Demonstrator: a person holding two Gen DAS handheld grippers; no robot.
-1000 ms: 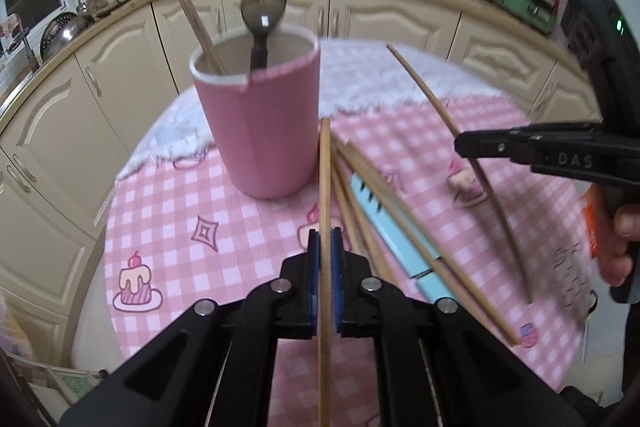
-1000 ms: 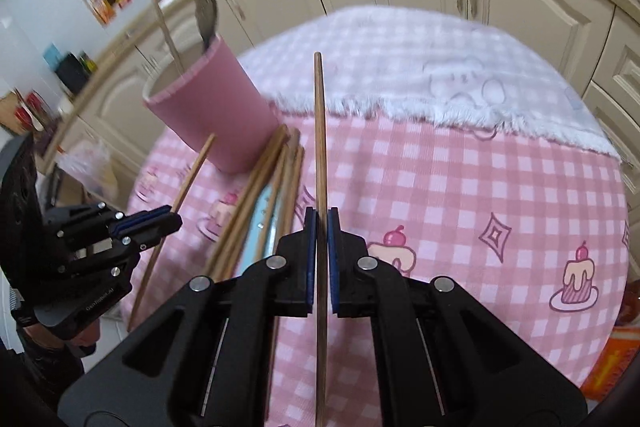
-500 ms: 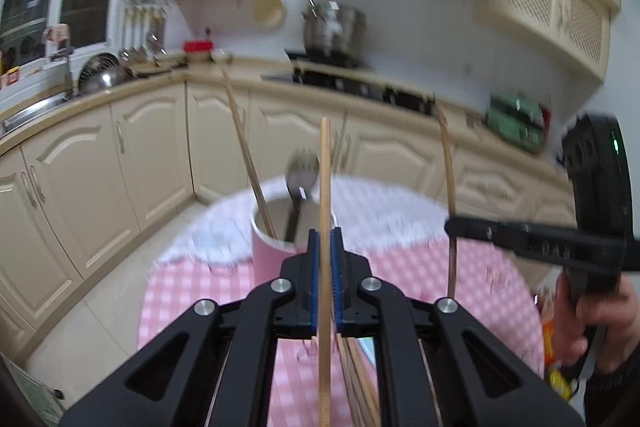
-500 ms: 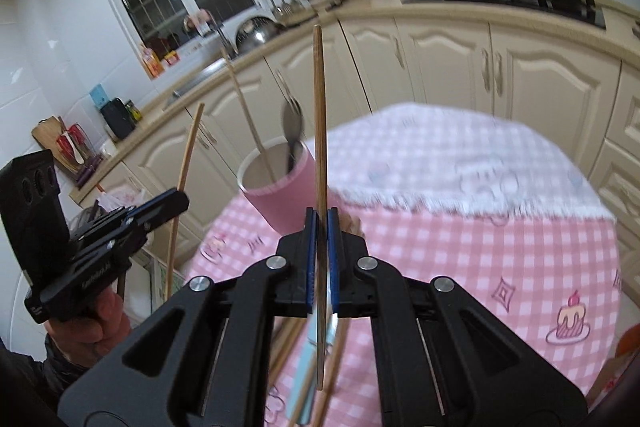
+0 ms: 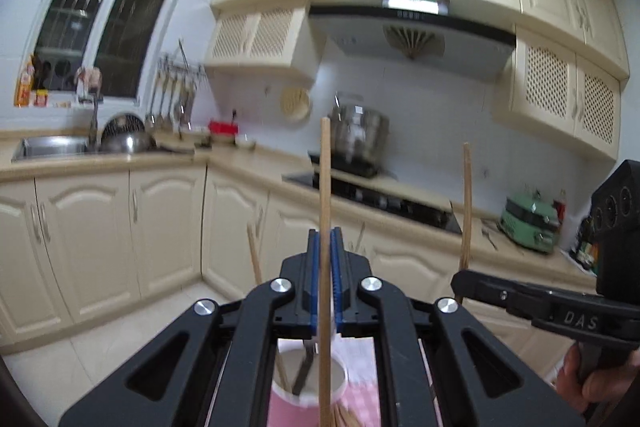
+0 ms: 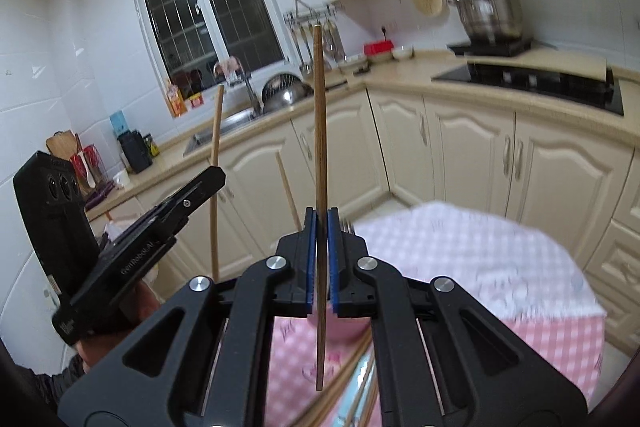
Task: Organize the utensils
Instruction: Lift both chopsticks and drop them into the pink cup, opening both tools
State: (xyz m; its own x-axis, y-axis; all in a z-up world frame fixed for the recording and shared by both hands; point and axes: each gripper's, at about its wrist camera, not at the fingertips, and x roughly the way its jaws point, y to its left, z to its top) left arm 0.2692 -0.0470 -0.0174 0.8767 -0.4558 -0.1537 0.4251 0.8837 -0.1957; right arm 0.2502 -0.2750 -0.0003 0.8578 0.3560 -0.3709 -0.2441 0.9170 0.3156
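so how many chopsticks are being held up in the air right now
2: one chopstick clamped upright in the left hand-held gripper, one chopstick in the right hand-held gripper. Others stay in the pink cup and on the table.

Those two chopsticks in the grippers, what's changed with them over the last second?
Both were lifted off the table: the left gripper raised its chopstick upright above the pink cup, and the right gripper raised its chopstick likewise. Both grips stayed shut; the cup's contents stayed in place.
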